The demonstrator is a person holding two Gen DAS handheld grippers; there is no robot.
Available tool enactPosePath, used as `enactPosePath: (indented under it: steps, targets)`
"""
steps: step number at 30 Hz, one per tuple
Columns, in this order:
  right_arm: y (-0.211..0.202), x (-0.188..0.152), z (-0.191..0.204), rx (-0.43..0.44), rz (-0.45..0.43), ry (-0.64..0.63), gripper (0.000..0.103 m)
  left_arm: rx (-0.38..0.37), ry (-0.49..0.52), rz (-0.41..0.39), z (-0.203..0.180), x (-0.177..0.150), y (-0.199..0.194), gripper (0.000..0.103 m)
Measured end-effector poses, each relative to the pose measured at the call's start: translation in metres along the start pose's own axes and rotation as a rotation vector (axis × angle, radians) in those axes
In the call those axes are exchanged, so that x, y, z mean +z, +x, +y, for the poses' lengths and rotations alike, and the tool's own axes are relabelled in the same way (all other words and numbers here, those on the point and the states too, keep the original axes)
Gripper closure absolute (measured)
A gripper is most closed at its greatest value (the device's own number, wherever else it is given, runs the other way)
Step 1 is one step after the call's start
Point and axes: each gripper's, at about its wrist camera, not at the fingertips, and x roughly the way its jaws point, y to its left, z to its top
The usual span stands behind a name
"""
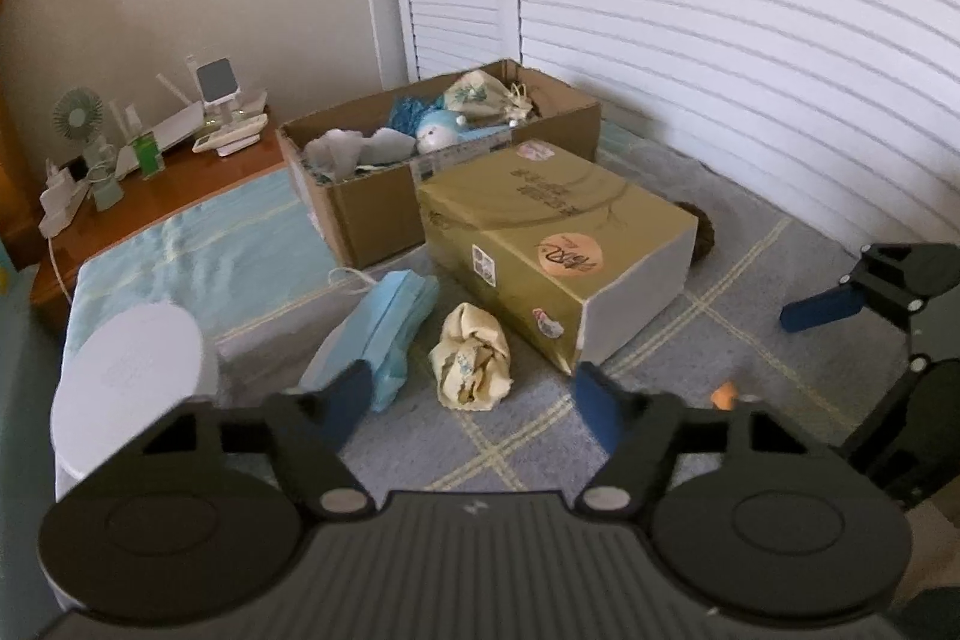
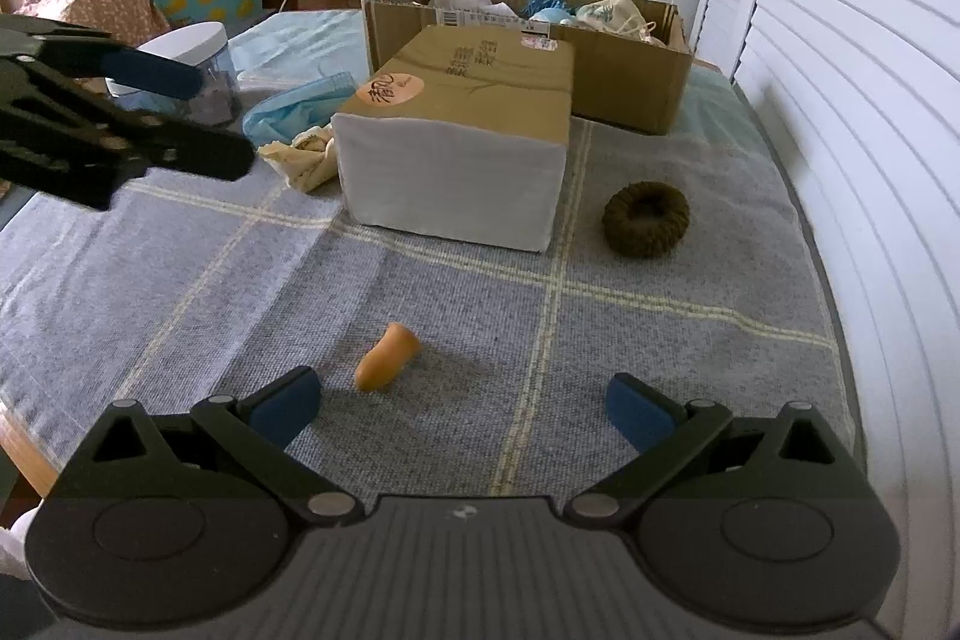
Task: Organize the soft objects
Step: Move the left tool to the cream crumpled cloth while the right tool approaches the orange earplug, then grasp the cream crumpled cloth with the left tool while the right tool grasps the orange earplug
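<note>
On the grey checked bedspread [image 2: 180,280] lies a crumpled cream cloth pouch [image 1: 471,364], just ahead of my left gripper [image 1: 474,403]. That gripper is open, and its blue pads are clear of the pouch. A small orange soft piece [image 2: 384,355] lies just ahead of my right gripper [image 2: 465,409], nearer its left pad; the jaws are open and hold nothing. A brown knitted ring [image 2: 645,219] sits further right. Behind them, an open cardboard box [image 1: 360,214] holds several soft toys and pouches.
A gold and white tissue pack [image 2: 456,142] stands in front of the box. A blue mask pack [image 1: 384,334] and a white-lidded jar [image 1: 129,370] lie to the left. A wooden nightstand [image 1: 198,184] carries a small fan and chargers. Louvred doors [image 2: 870,100] run along the right.
</note>
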Motion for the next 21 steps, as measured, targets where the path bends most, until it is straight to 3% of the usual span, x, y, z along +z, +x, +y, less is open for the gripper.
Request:
enactPosePath:
  steps: [4, 8, 15, 17, 21]
  targets:
    - [-0.001, 0.0, 0.0, 0.005, -0.001, -0.006, 0.0, -0.014, -0.001, 0.022, 0.0, 0.003, 0.015, 0.041]
    - [-0.001, 0.0, -0.001, 0.01, 0.002, -0.011, 0.0, -0.016, 0.017, 0.044, -0.001, 0.006, 0.032, 0.056]
    - [-0.001, -0.001, -0.001, 0.011, -0.003, -0.013, 0.0, -0.021, 0.009, 0.066, 0.003, 0.005, 0.052, 0.067]
    - [-0.001, -0.001, -0.001, 0.01, -0.007, -0.014, 0.0, -0.023, 0.003, 0.07, 0.005, 0.005, 0.054, 0.078]
    - [-0.002, 0.001, 0.001, 0.01, 0.005, -0.02, 0.0, -0.027, 0.001, 0.061, 0.006, 0.005, 0.049, 0.081]
